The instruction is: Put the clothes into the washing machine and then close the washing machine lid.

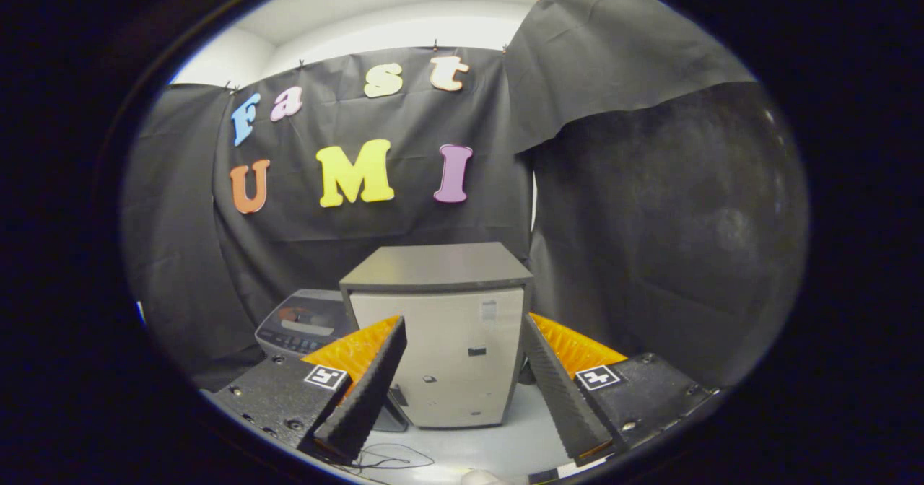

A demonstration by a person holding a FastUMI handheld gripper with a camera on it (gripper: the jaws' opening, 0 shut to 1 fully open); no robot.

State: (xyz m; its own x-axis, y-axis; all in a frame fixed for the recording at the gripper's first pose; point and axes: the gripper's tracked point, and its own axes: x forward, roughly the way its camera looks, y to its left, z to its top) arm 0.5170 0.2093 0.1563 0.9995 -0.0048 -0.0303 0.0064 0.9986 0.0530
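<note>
Gripper spread wide, nothing held.
Washing machine stands ahead, seen between the fingers, grey lid down flat. Beside it a panelled device, possibly a scale. Thin cable on white floor.

A white table carries a boxy grey-and-cream washing machine, which stands upright on it with its flat dark top level. Just beside the machine, on its left, a grey control panel with buttons rests low on the same surface. A thin dark cable loops across the bare white top in front of the machine, near the table's front edge.
</note>
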